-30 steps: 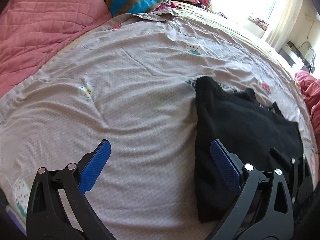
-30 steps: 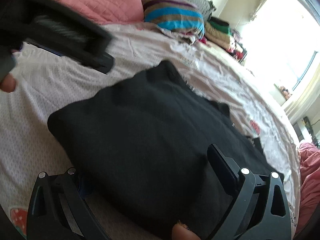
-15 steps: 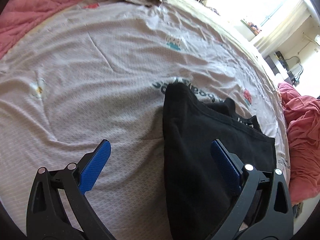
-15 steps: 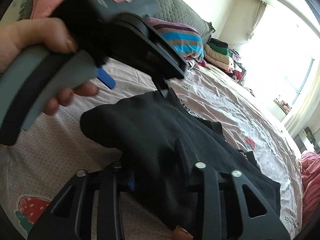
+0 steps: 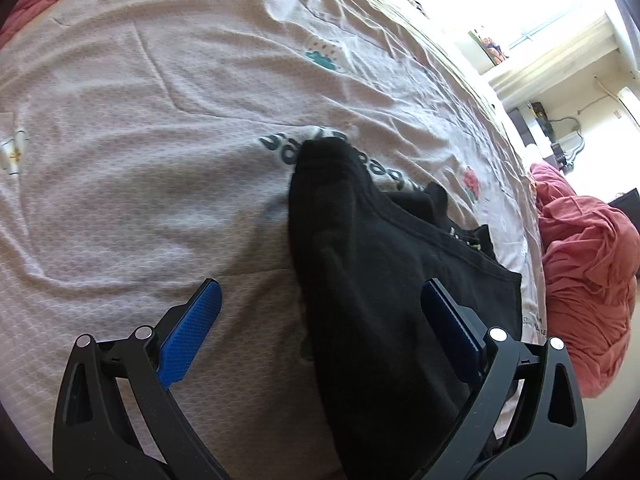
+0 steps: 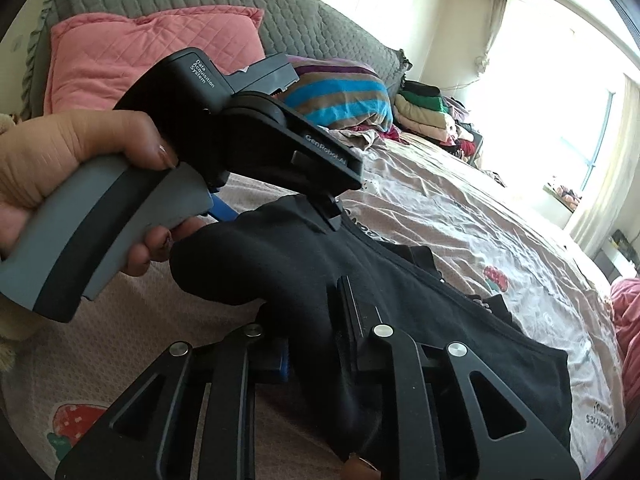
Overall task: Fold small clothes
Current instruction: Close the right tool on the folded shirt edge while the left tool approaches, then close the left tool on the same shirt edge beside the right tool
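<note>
A black garment (image 5: 384,280) lies on the pale printed bedsheet (image 5: 140,160), partly folded, its near edge bunched and raised. My left gripper (image 5: 320,304) is open, its blue pads (image 5: 192,328) straddling the garment's left folded edge, just above it. In the right wrist view my right gripper (image 6: 316,320) is shut on a thick fold of the black garment (image 6: 440,320) and lifts it off the sheet. The left gripper's body (image 6: 256,140) and the hand holding it show there, over the garment's far corner.
A pink quilted pillow (image 6: 152,52), a striped cushion (image 6: 340,96) and a pile of folded clothes (image 6: 424,108) sit at the bed's head. A crumpled red cloth (image 5: 588,264) lies at the right edge. A strawberry print (image 6: 76,420) marks the near sheet.
My right gripper has closed on the garment's near edge and raised it. My left gripper has moved forward and to the right, over the garment's folded edge, still open.
</note>
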{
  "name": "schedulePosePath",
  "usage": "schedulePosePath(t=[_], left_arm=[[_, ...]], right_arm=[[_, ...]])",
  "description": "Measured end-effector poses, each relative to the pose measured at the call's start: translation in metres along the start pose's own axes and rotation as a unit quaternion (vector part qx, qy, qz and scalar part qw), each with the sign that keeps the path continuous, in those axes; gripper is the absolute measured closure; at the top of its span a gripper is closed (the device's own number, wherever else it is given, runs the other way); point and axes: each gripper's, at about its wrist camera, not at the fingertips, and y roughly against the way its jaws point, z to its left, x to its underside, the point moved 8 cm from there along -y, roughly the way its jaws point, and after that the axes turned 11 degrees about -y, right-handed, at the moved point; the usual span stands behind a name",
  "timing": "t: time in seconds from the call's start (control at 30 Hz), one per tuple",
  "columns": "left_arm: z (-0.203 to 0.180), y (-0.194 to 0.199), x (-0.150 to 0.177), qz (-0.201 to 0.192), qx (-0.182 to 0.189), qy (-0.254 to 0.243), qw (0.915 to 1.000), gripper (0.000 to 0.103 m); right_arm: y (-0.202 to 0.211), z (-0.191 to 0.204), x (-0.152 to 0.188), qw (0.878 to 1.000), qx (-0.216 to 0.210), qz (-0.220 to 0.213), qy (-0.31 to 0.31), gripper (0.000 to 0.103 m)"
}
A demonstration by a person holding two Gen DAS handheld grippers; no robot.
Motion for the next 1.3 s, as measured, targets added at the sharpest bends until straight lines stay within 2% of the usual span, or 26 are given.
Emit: schedulePosePath(t=[0.07,0.2,0.33,0.43,0.5,0.7,0.87,1.3], left_arm=[[-0.002,-0.002,0.0,0.001,0.0,0.0,1.0,0.011],[-0.002,-0.006,0.0,0.005,-0.001,0.0,1.0,0.028],[-0.003,-0.008,0.0,0.006,0.009,0.005,0.9999,0.036],[-0.005,-0.007,-0.001,0.005,0.018,0.009,0.9998,0.047],[-0.009,-0.007,-0.002,0.004,0.021,0.005,0.9998,0.062],[-0.024,-0.002,-0.003,-0.004,0.013,-0.019,0.9997,0.081],[-0.035,0.006,-0.005,-0.015,0.007,-0.032,0.9994,0.085],[-0.078,0.032,-0.01,-0.043,-0.004,-0.066,0.9969,0.086]], right_arm=[[0.001,0.001,0.0,1.0,0.003,-0.001,0.001,0.085],[0.002,0.003,0.001,1.0,0.004,-0.001,0.001,0.085],[0.002,0.002,0.001,1.0,0.004,0.0,-0.003,0.085],[0.002,0.001,0.0,1.0,0.002,0.001,-0.007,0.085],[0.002,0.0,0.0,1.0,0.001,0.002,-0.01,0.086],[0.007,-0.004,-0.001,1.0,0.0,-0.001,-0.022,0.088],[0.014,-0.008,-0.005,1.0,0.003,-0.007,-0.025,0.09],[0.044,-0.035,-0.012,0.998,0.013,-0.033,-0.059,0.092]])
